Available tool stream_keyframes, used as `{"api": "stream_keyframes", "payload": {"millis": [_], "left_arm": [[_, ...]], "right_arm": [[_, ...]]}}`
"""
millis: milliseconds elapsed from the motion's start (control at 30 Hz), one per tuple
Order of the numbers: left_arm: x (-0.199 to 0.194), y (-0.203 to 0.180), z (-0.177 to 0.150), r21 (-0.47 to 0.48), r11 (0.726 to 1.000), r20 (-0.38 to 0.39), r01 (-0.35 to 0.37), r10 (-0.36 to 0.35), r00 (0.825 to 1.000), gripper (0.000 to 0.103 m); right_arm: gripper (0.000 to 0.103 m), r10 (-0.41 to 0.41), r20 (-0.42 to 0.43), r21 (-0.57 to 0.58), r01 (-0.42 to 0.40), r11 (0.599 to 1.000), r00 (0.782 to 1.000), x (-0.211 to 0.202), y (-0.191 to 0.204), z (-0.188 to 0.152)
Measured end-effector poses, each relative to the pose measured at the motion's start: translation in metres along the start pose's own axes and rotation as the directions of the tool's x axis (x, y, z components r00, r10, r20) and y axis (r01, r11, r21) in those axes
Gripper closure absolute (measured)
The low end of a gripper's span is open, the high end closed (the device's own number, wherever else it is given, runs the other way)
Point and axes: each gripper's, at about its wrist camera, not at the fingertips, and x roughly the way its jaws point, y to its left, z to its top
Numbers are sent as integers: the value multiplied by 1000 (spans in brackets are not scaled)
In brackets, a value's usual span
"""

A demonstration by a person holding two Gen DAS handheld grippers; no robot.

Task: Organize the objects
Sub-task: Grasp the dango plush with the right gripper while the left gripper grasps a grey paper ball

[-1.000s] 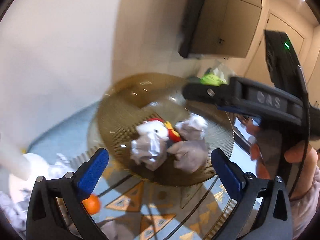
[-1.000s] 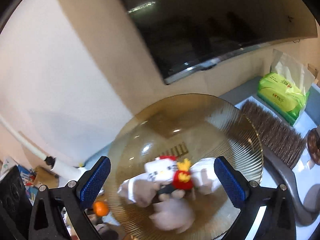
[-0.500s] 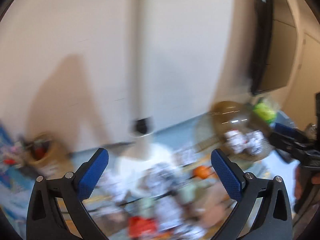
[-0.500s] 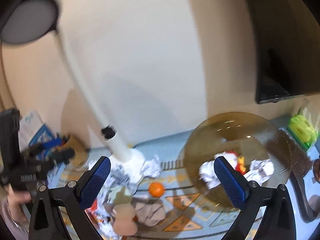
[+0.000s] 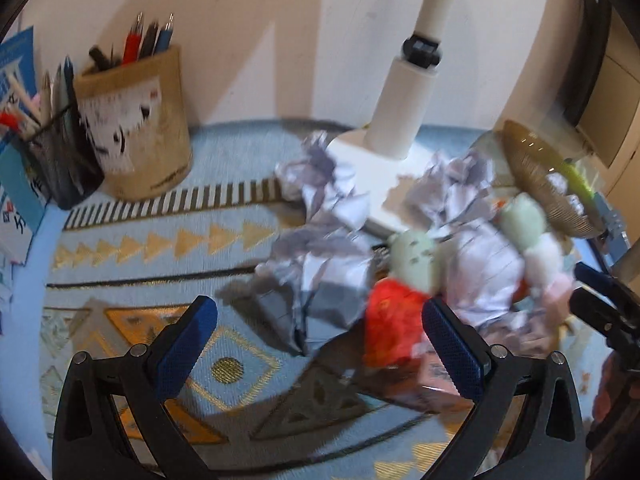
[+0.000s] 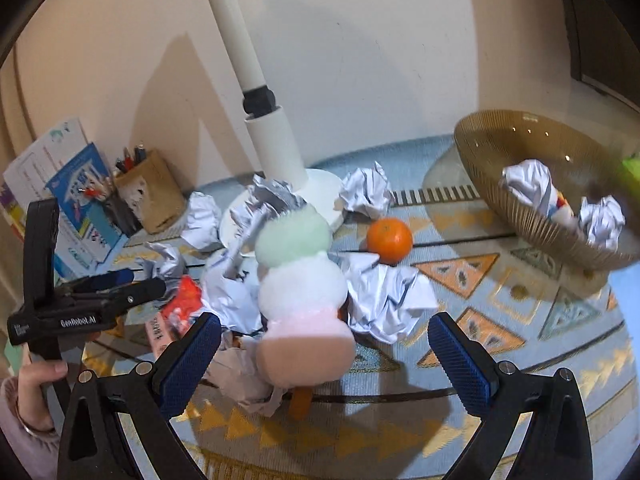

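Both grippers wide open, empty. Plush stack (image 6: 302, 292) dead ahead between right gripper (image 6: 324, 360) fingers, long axis running away; right nearer, left gripper (image 5: 320, 344) further off.

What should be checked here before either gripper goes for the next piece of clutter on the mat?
1. Right gripper open, empty: ok.
2. Left gripper open, empty: ok.
3. Amber bowl has room left: ok.
4. Orange standing free of paper: ok.
5. Plush toy free of crumpled paper: not ok, paper crowds it.
6. Red packet sharply seen: cannot tell, blurred.
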Motion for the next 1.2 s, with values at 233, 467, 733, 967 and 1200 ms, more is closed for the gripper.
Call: {"api": "stream_keyframes", "payload": {"millis": [233,467,733,967,1200], "left_arm": [[18,15,-3,-24,1000,-14,-3,2,1000,0],[21,16,-3,-3,1000,0,-14,14,1000,0],[35,6,5,29,996,-22,-82,82,996,0],[32,10,3,16,997,-8,-72,72,997,7],[15,26,-2,-63,997,56,-37,40,998,49]], "right_arm": [[0,-209,147,-131,228,965,967,3,22,-9],[5,-260,154,-208,289,934,953,14,38,-11],[28,-262,108,-184,278,943,959,22,32,-12],[53,-244,112,-164,260,951,963,19,28,-12],[54,-184,157,-196,213,957,970,10,35,-16]]}}
